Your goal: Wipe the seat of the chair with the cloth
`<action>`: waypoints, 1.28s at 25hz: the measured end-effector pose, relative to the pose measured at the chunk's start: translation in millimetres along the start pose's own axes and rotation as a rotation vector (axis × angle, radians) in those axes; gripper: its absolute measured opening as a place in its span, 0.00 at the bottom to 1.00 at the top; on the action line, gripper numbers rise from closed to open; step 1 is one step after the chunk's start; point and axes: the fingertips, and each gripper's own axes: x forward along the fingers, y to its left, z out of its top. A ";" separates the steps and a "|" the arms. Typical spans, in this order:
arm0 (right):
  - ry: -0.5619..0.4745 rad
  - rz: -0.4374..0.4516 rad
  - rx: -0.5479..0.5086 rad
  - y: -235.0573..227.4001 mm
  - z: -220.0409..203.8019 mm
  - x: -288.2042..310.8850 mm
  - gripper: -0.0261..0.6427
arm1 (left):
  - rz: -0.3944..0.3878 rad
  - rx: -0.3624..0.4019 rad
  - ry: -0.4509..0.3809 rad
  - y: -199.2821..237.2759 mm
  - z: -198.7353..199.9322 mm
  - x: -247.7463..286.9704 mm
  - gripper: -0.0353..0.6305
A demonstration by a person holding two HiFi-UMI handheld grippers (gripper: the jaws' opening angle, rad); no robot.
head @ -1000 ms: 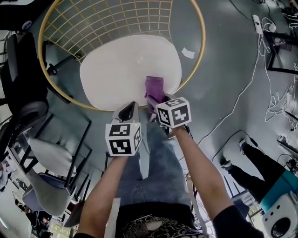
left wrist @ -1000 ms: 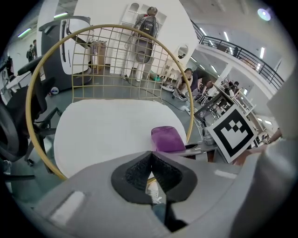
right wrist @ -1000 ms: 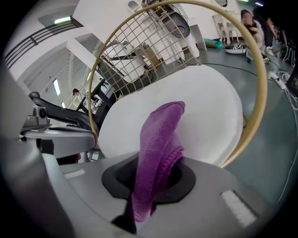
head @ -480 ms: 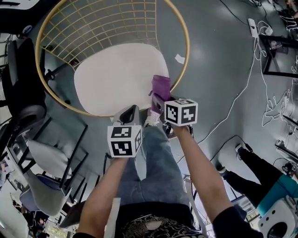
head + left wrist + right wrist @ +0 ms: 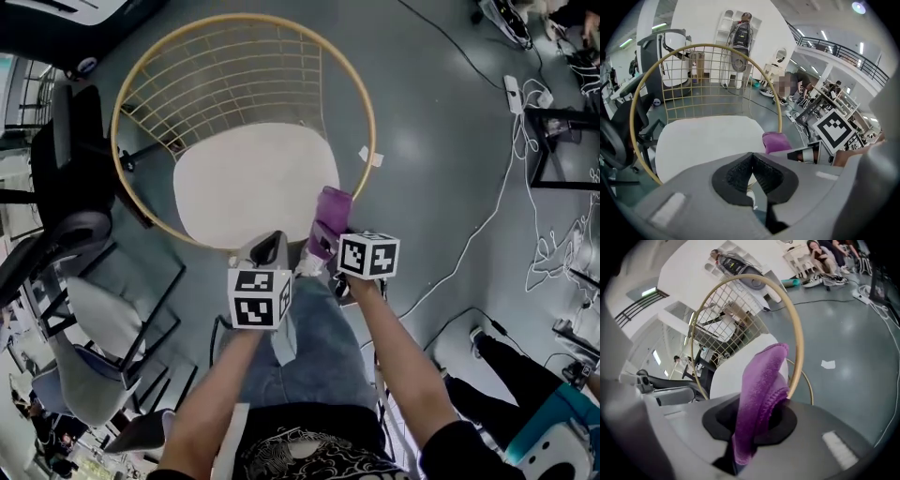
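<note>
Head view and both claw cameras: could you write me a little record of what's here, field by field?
Chair: round gold wire frame, white seat
Cloth: purple cloth, at the seat's right edge by the frame; contact with the seat unclear
Right claw: shut on the purple cloth
Left claw: shut, empty, in front of the seat
Floor: grey floor, paper scrap

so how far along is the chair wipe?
Done: the purple cloth is picked up, with the right gripper shut on it. In hand: the cloth sits at the front right edge of the white seat, by the gold rim; I cannot tell whether it touches. The left gripper is shut and empty. Left: probably most of the seat. No wipe marks show, so coverage can't be judged.
</note>
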 end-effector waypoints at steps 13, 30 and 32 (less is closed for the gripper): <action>-0.062 0.032 -0.305 128.8 32.5 -55.0 0.13 | 0.013 -0.053 -0.107 10.0 44.8 -89.6 0.05; -0.284 -0.011 -0.492 293.7 -26.8 -113.5 0.13 | -0.052 0.074 -0.297 22.4 24.0 -232.5 0.05; -0.321 -0.014 -0.509 307.1 -31.6 -120.4 0.13 | -0.064 0.090 -0.317 21.3 23.6 -246.3 0.05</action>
